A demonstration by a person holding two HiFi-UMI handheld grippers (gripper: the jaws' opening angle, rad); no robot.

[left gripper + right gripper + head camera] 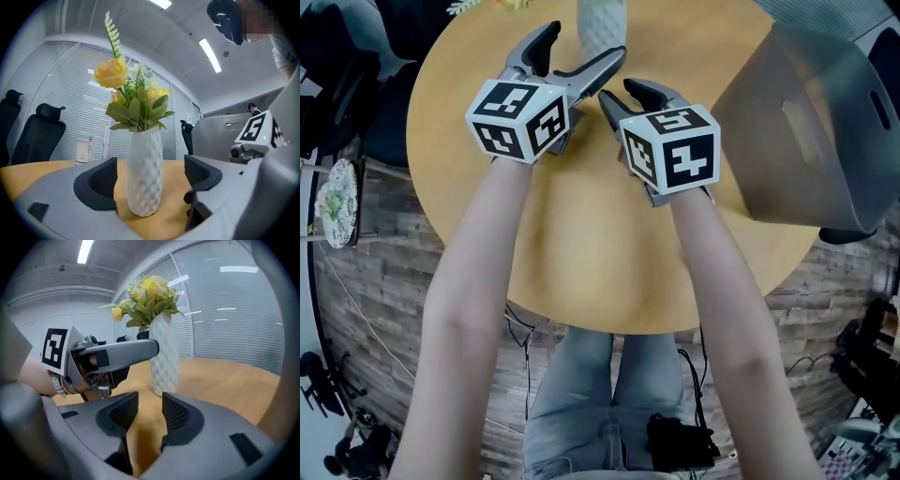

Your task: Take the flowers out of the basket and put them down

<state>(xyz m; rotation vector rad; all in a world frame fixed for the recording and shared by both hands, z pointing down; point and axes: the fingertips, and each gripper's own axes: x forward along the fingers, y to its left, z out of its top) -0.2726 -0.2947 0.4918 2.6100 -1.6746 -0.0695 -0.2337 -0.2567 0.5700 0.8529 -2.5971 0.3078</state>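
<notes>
A white textured vase [600,23] with yellow flowers [133,101] and green leaves stands upright at the far side of the round wooden table [581,244]. My left gripper [583,45] is level with its jaws wide apart on either side of the vase [144,178]; the pads do not touch it. My right gripper [619,92] sits just to the right, tilted down, with a narrow gap between its pads [176,416] and nothing in it. From the right gripper view the vase [165,362] stands ahead, past the left gripper's jaw. A grey basket [806,131] stands at the table's right.
The basket's grey wall [225,136] rises right of the vase. Black office chairs [40,131] and a small white box [83,149] stand beyond the table against blinds. The table's near edge [609,328] is over the person's legs; cables lie on the floor.
</notes>
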